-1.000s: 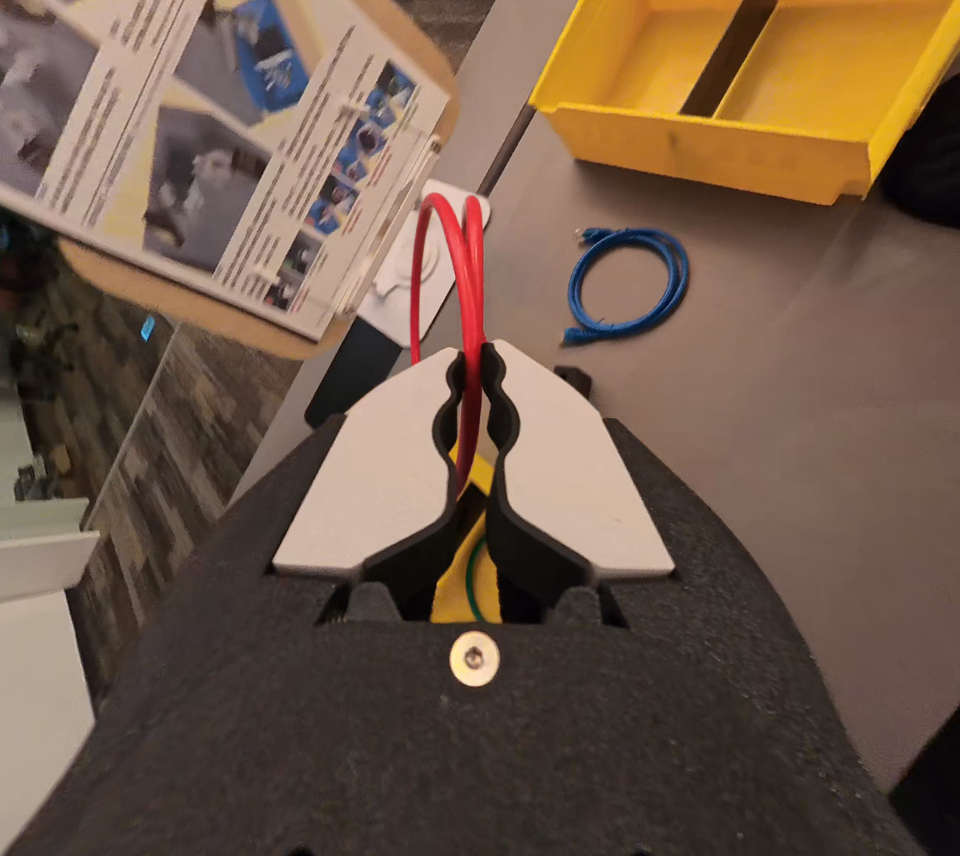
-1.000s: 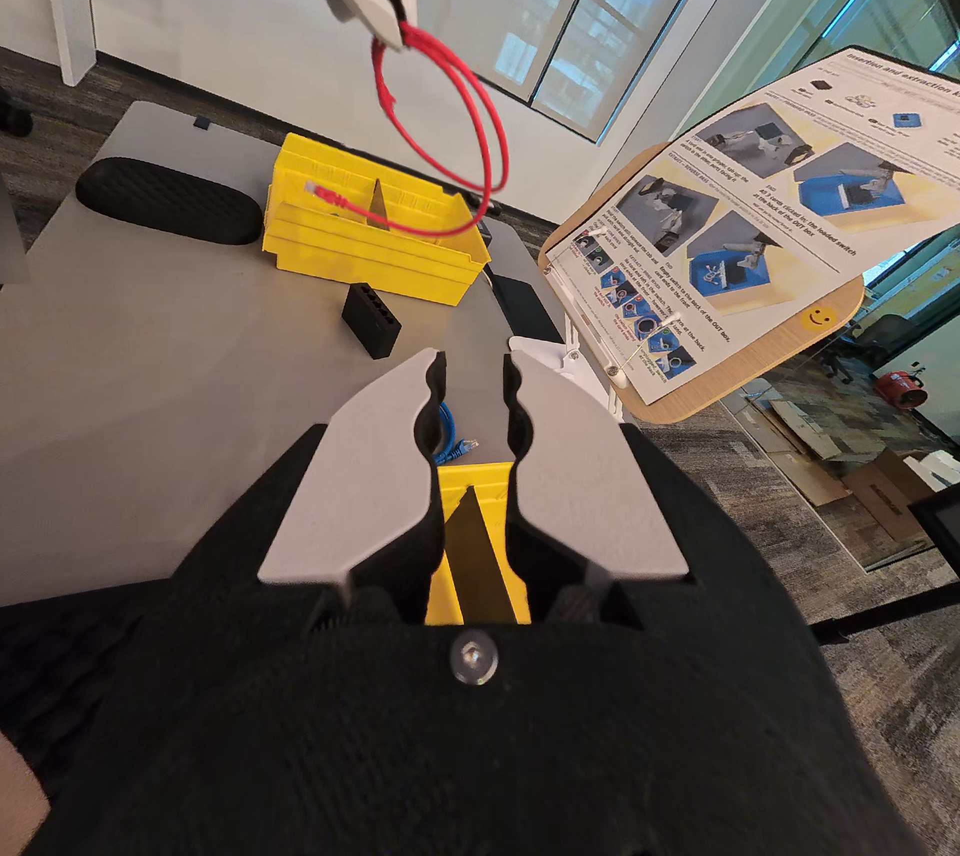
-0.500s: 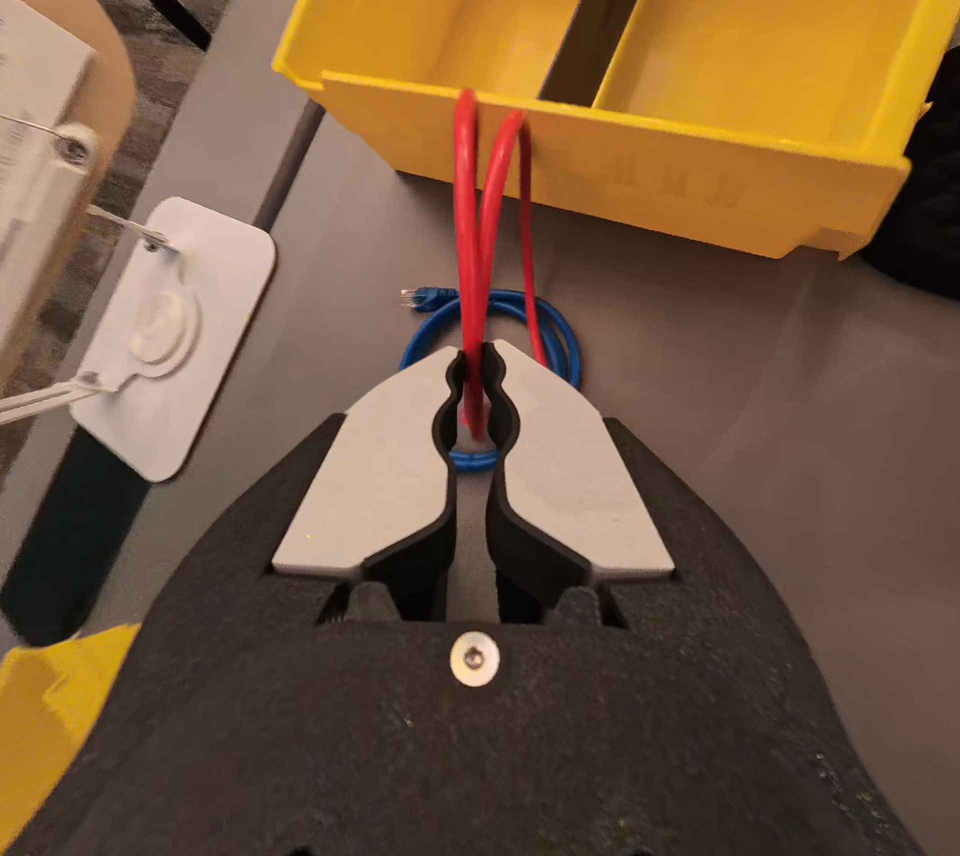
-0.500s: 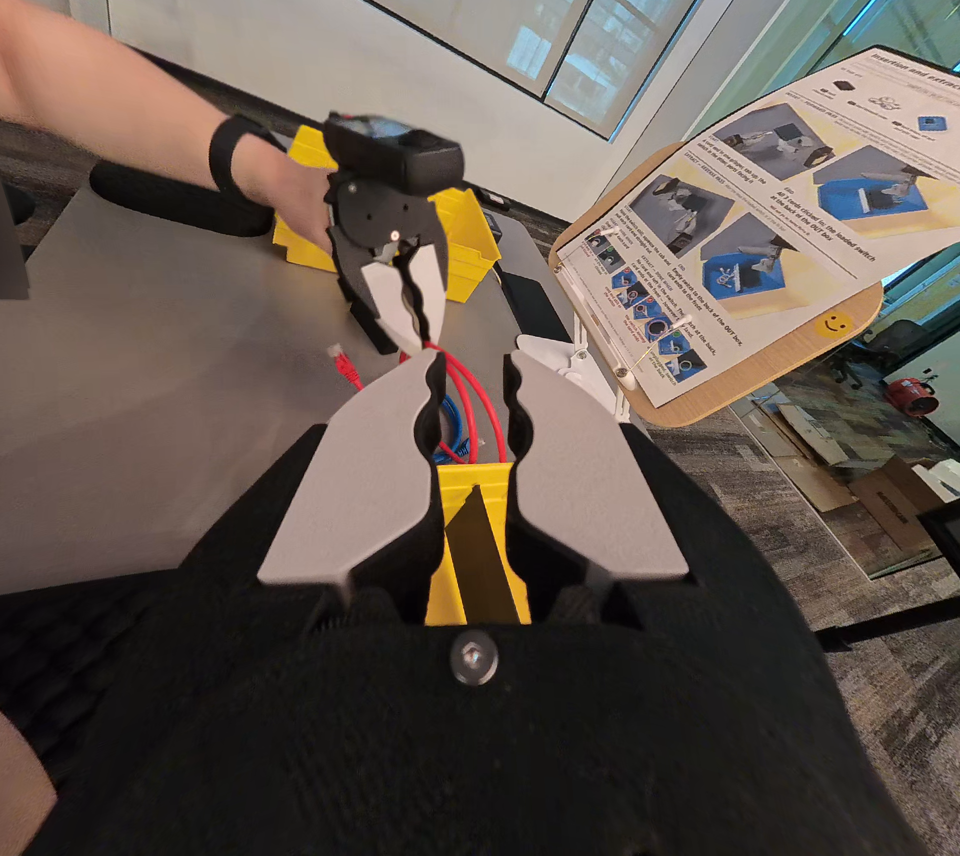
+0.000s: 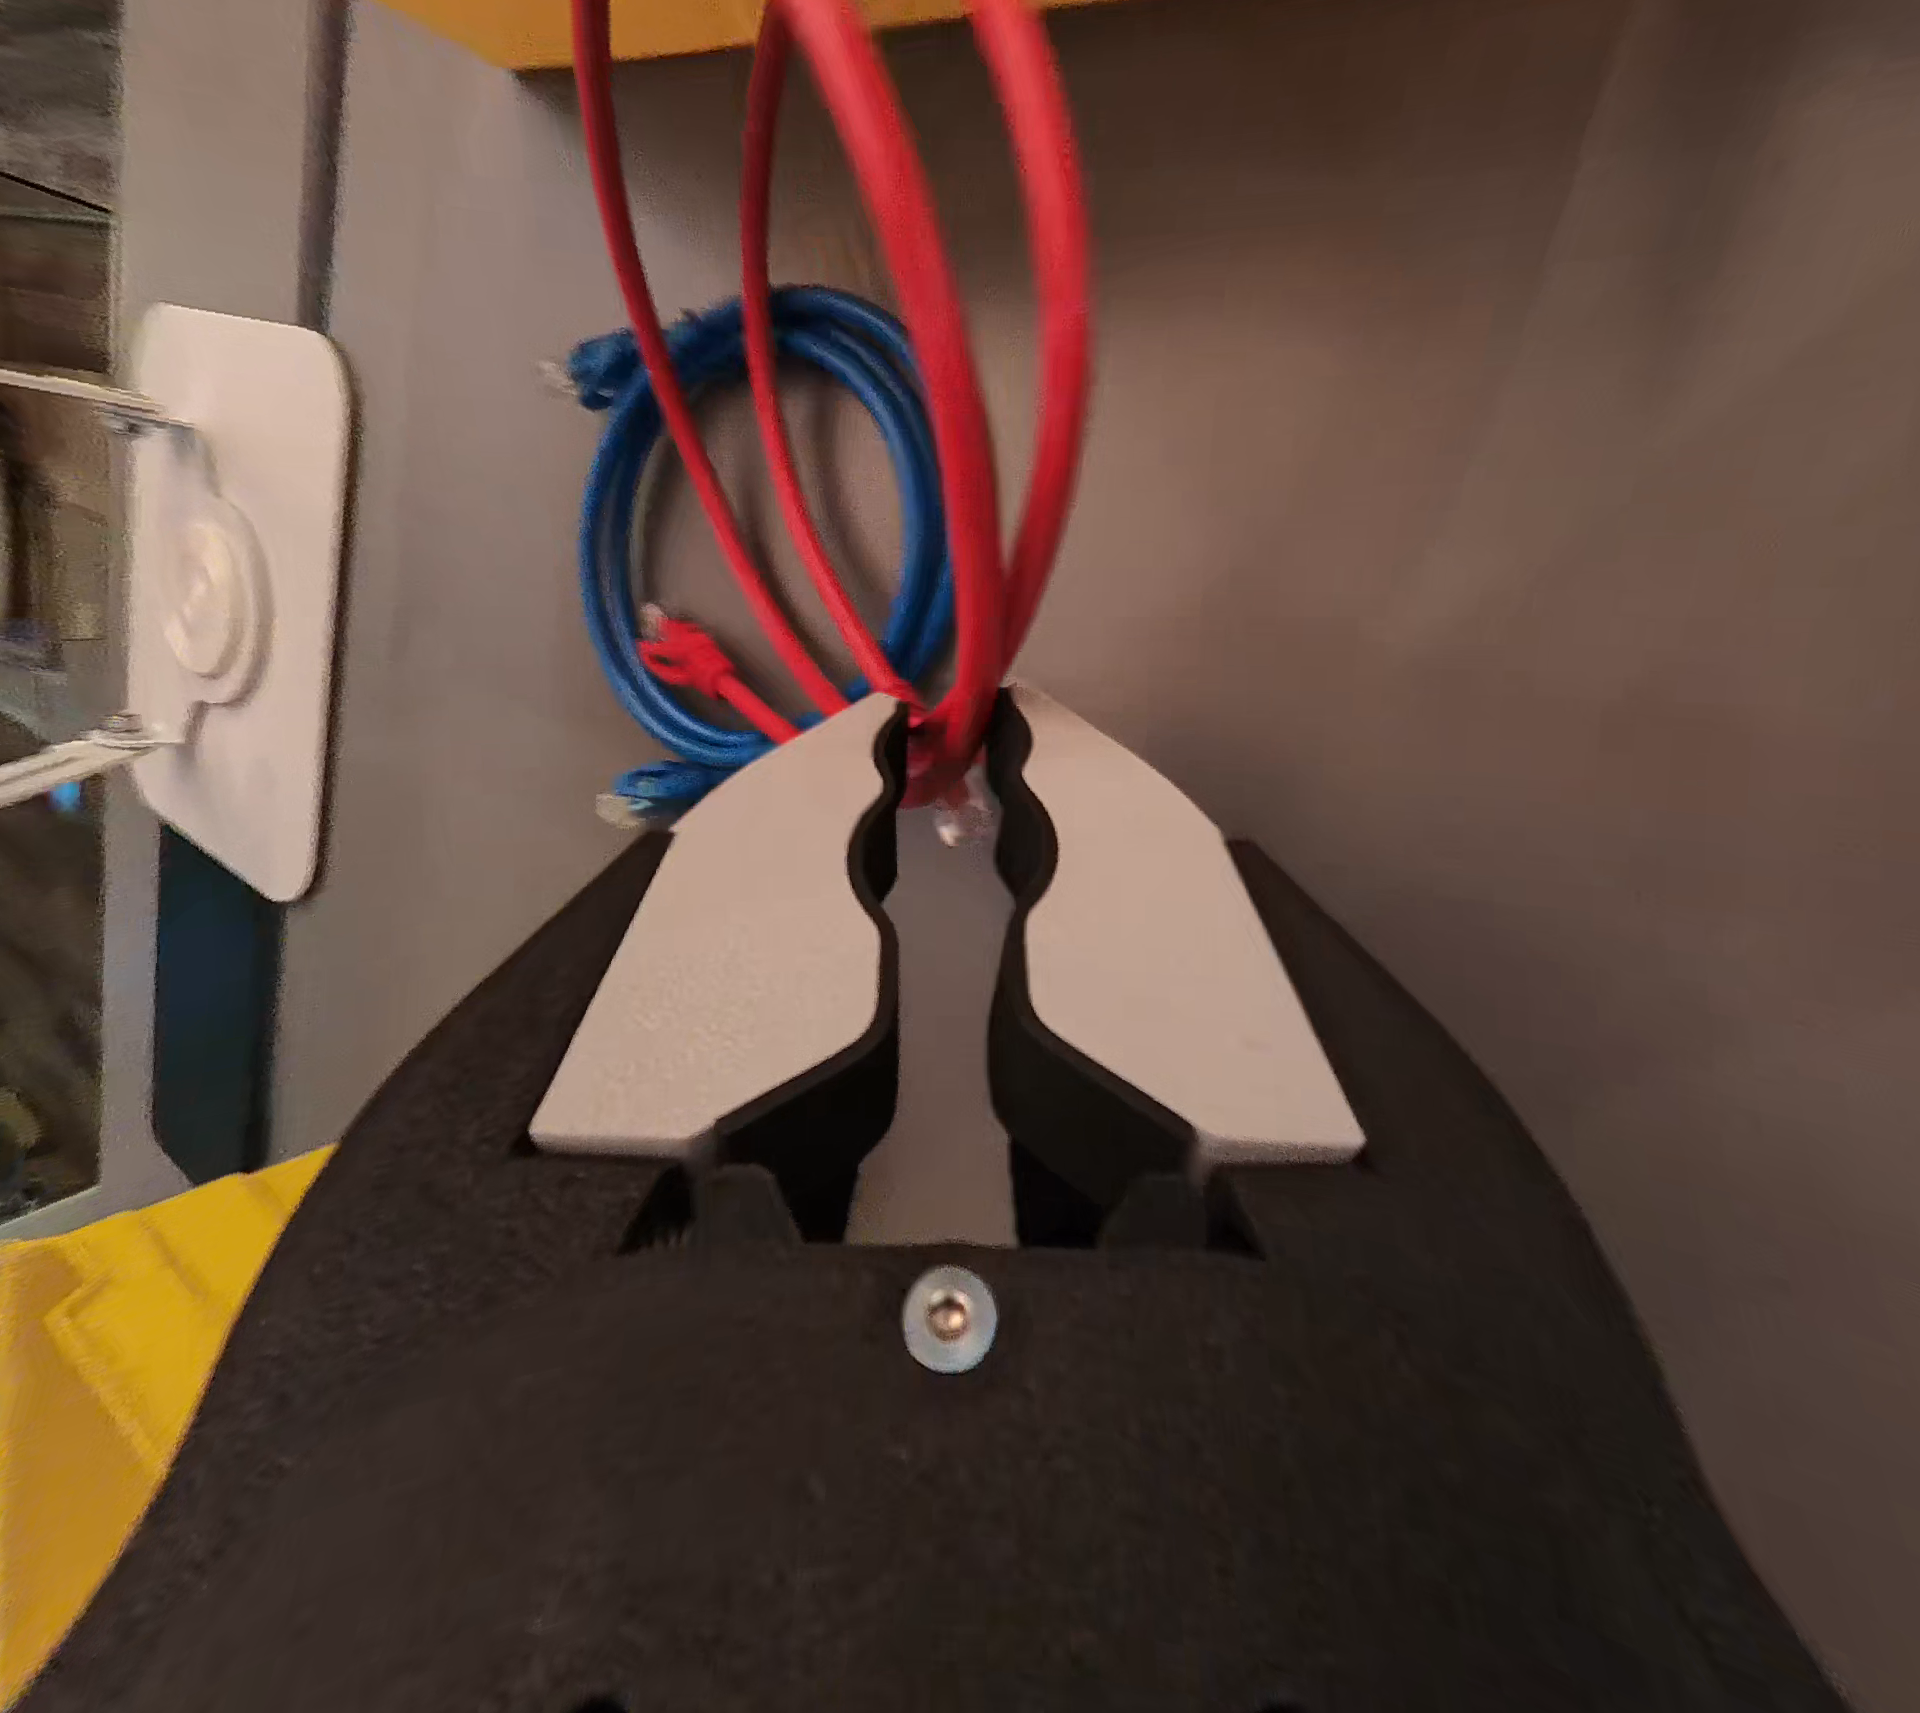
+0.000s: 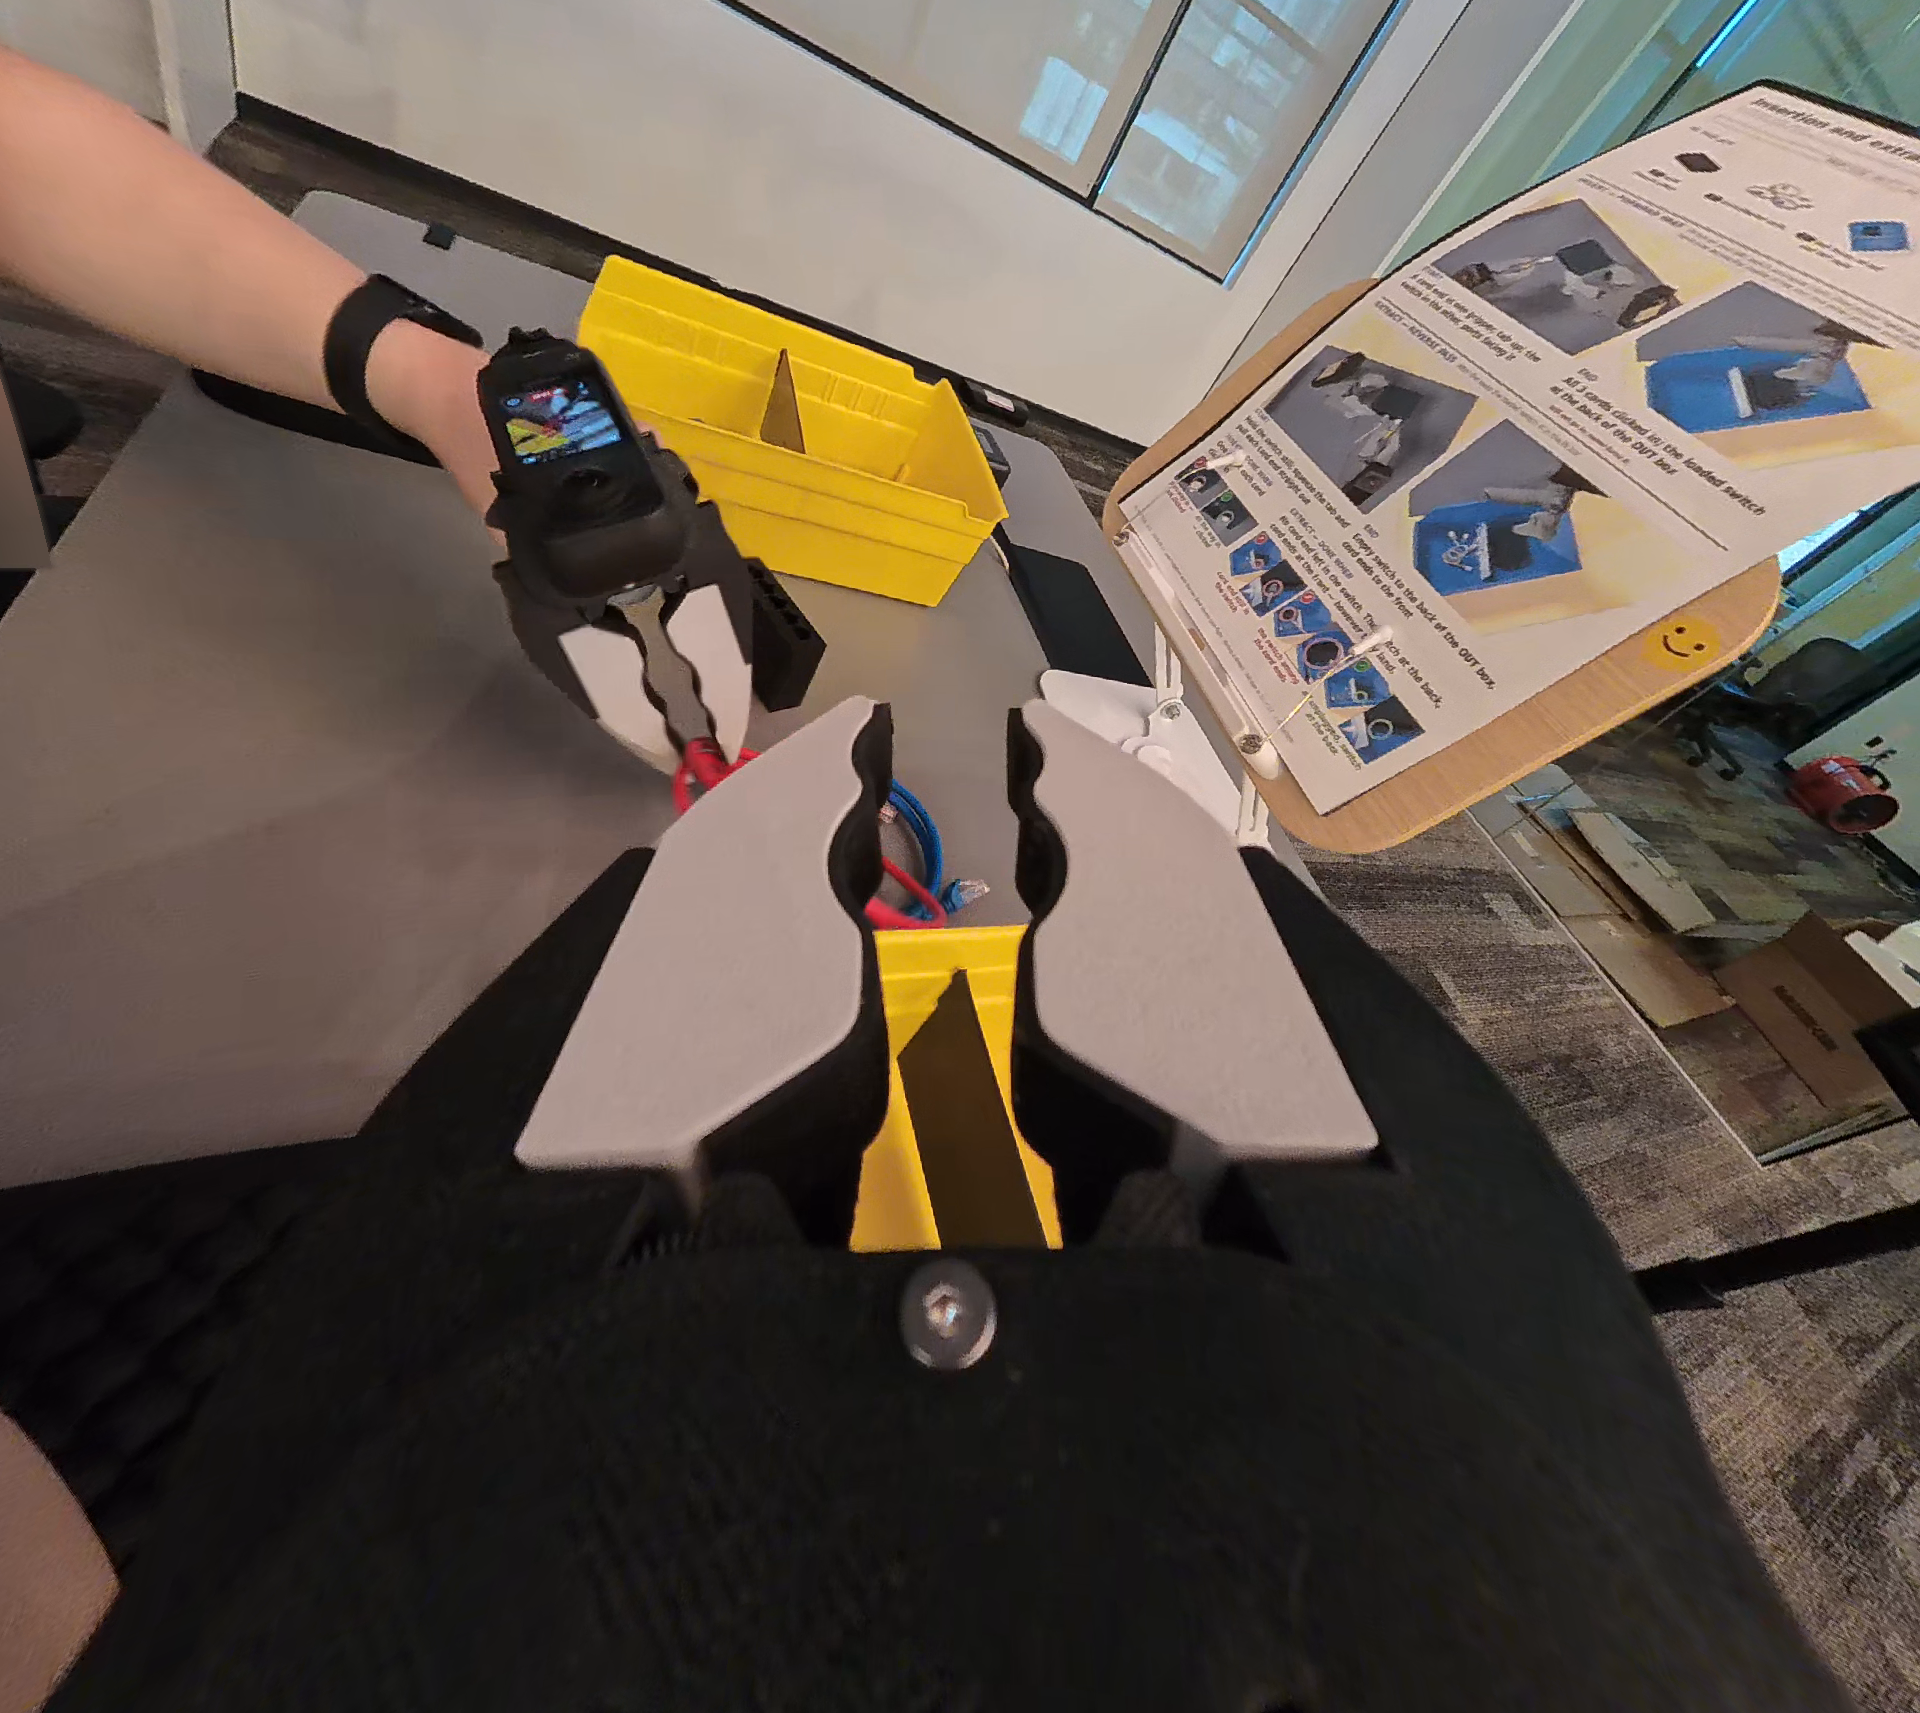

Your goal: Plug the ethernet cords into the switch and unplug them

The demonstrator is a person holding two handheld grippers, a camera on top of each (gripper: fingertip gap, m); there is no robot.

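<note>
My left gripper [image 5: 951, 707] is low over the grey table [image 6: 260, 780]. Its jaws stand slightly apart, with the coiled red ethernet cord [image 5: 1049, 333] loose between the tips and its loops standing up. One red plug [image 5: 681, 655] lies over the coiled blue ethernet cord [image 5: 613, 541] on the table. In the right wrist view the left gripper [image 6: 691, 733] touches down just in front of the black switch [image 6: 784, 635]. My right gripper [image 6: 951, 718] is open and empty, held above the near yellow bin [image 6: 935, 967].
A second yellow divided bin [image 6: 831, 510] stands behind the switch. An instruction board [image 6: 1507, 500] on a white stand base [image 5: 239, 583] is at the table's right edge. A person's arm with a black wristband [image 6: 364, 333] reaches in from the left. There is about 25 cm between the tips of the two grippers.
My left gripper has come down from high above the table to the blue cord, bringing the red cord with it, and its jaws have parted. My right gripper has stayed put.
</note>
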